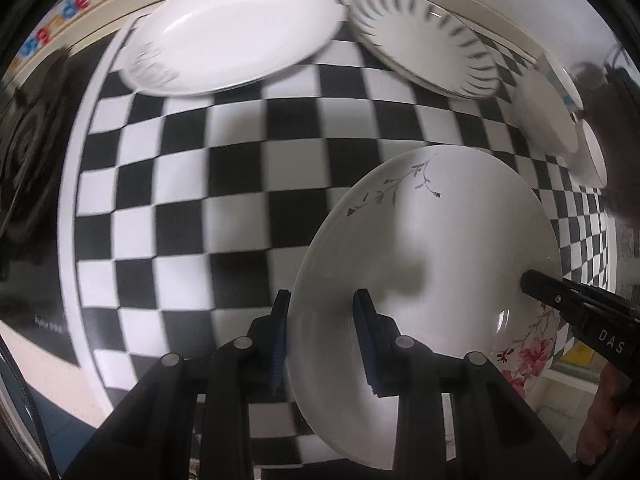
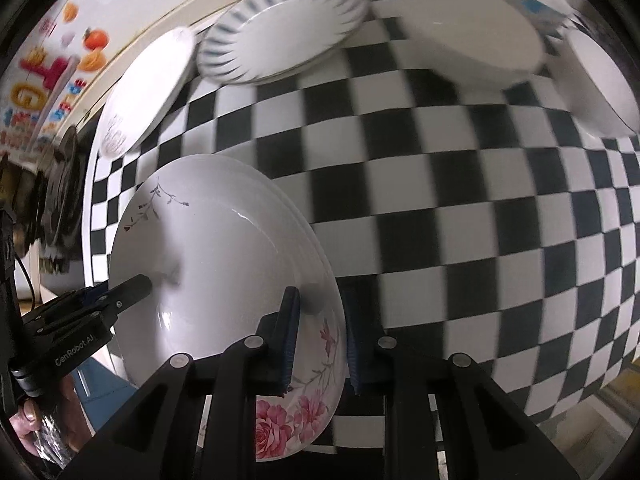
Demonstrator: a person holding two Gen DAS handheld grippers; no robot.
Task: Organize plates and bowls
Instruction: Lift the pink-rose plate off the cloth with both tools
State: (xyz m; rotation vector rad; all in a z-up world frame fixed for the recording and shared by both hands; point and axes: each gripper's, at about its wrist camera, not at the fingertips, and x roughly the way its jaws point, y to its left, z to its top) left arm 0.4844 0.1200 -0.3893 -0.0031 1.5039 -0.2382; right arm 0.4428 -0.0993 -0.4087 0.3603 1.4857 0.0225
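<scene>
A stack of white floral plates [image 1: 440, 240] is held between both grippers above the checkered cloth [image 1: 208, 184]. My left gripper [image 1: 322, 332] is shut on its left rim. My right gripper [image 2: 318, 340] is shut on the opposite rim of the same stack [image 2: 224, 264]; a lower plate with pink roses [image 2: 296, 420] shows under the top one. The right gripper also shows in the left wrist view [image 1: 560, 300], and the left gripper in the right wrist view [image 2: 120, 296].
At the back stand a white oval plate [image 1: 232, 32], a blue-striped plate [image 1: 428, 40] and white bowls [image 1: 548, 116]. The same show in the right wrist view: oval plate [image 2: 144, 92], striped plate [image 2: 284, 24], bowls [image 2: 472, 28]. A dark stove burner [image 1: 28, 148] lies left.
</scene>
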